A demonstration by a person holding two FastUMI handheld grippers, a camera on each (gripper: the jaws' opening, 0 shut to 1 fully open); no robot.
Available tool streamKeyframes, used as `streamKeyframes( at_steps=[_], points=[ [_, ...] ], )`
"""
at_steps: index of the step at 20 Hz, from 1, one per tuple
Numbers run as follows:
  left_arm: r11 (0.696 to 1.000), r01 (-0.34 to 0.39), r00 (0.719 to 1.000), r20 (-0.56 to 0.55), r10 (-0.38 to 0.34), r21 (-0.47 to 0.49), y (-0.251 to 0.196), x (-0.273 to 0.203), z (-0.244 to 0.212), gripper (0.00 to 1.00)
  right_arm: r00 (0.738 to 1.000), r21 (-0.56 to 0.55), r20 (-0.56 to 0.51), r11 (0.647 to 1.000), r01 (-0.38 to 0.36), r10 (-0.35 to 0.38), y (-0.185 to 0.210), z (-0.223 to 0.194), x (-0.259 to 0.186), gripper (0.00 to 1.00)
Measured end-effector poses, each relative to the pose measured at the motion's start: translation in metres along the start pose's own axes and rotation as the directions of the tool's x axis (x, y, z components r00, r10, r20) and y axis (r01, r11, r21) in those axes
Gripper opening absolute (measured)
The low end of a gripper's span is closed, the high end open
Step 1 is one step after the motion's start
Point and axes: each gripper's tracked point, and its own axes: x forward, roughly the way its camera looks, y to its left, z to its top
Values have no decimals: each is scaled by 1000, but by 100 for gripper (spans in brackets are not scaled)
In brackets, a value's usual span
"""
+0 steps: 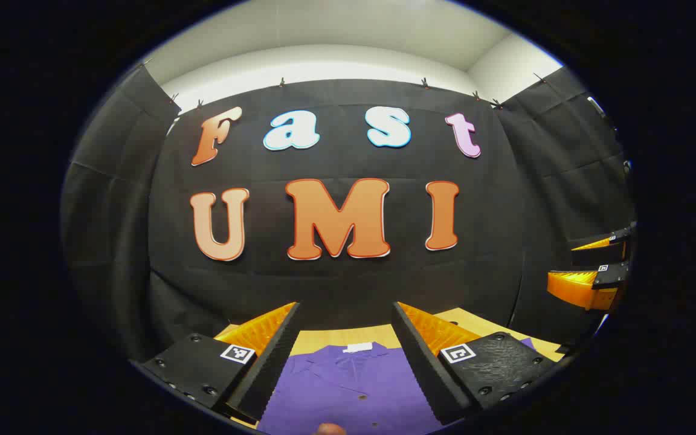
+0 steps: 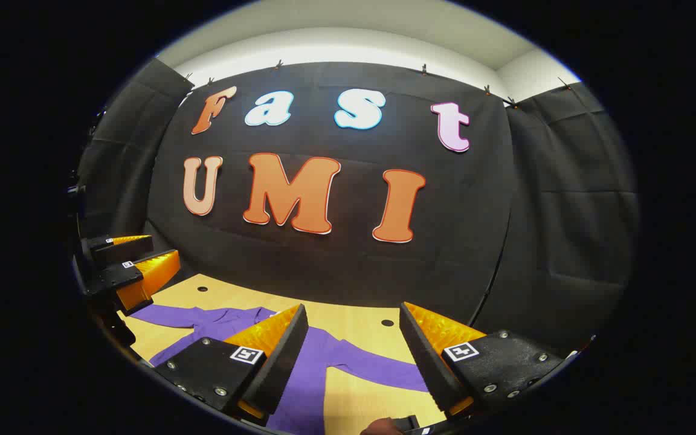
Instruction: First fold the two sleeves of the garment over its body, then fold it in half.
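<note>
We see purple shirt flat on wooden table, sleeves spread, left gripper and right gripper above, jaws apart

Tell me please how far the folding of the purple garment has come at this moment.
Nothing looks folded yet. The purple garment lies flat on the wooden table, one sleeve spread out to the side, collar toward the wall. Both the left tongs and the right tongs hang open above it, holding nothing. Both sleeve folds and the halving remain.
</note>
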Motion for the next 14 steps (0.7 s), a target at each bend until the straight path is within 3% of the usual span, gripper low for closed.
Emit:
streamKeyframes(
  at_steps=[1, 4, 8, 14],
  points=[
    [1000, 5, 1000, 3, -5, -10, 2, 0, -1, 95, 1000, 3, -7, 1000, -12, 12, 6, -3, 5, 93],
    [999, -8, 999, 31, 10, -46, 12, 6, 5, 96, 999, -3, -28, 999, -40, 40, 15, -13, 18, 93],
    [997, -76, 997, 26, 77, -26, 27, 27, -5, 96, 997, 1, -30, 997, -76, 76, 23, -20, 45, 93],
    [992, -113, 993, 41, 115, -51, 19, 55, -7, 95, 992, 32, -34, 992, -120, 121, 24, -25, 86, 93]
  ],
)
